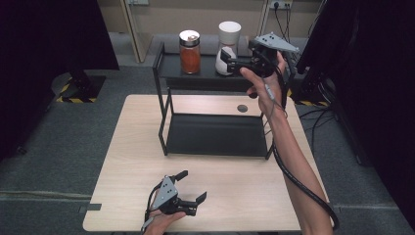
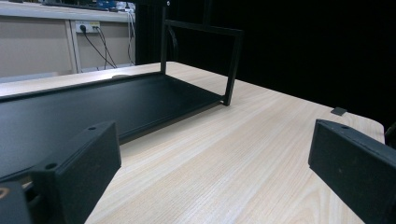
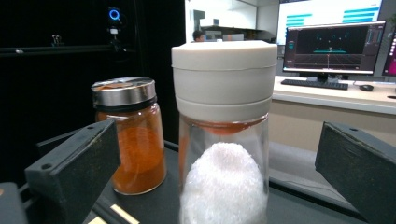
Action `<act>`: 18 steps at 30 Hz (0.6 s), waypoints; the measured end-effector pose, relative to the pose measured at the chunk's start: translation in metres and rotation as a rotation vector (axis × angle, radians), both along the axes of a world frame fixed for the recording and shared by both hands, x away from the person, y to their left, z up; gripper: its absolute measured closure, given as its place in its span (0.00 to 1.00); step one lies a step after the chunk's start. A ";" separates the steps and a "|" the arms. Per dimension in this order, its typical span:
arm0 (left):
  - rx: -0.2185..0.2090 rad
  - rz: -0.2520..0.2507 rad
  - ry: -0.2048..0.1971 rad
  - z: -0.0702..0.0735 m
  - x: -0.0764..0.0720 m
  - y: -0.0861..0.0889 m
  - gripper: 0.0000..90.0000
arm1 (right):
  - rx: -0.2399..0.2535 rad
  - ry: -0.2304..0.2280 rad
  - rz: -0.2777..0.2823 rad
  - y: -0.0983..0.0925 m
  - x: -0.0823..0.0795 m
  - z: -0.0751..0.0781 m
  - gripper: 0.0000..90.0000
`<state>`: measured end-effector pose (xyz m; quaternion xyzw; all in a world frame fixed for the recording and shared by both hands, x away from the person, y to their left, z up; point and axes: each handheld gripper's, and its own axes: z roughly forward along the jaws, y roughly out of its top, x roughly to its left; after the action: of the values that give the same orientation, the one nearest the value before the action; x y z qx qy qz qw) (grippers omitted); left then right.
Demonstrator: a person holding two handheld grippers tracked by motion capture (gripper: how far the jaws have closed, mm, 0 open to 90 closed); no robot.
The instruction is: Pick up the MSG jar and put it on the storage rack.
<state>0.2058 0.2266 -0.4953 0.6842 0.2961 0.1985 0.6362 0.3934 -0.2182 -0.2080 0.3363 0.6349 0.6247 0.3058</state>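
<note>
White-capped jar between open hand-held gripper jaws

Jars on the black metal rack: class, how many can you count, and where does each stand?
2. A glass jar with a metal lid and orange contents stands on the top shelf, left. A clear jar with a white cap and white contents stands to its right, between the open right claw's jaws.

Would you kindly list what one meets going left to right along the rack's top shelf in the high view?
Orange jar → white-lidded jar → right gripper, jaws open around that jar.
</note>
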 end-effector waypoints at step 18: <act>0.000 0.003 0.003 0.000 0.000 0.000 0.02 | 0.018 -0.052 0.069 -0.015 -0.025 -0.020 0.00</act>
<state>0.2060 0.2265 -0.4956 0.6839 0.2981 0.1986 0.6356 0.3680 -0.2337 -0.2283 0.3009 0.6323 0.6490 0.2974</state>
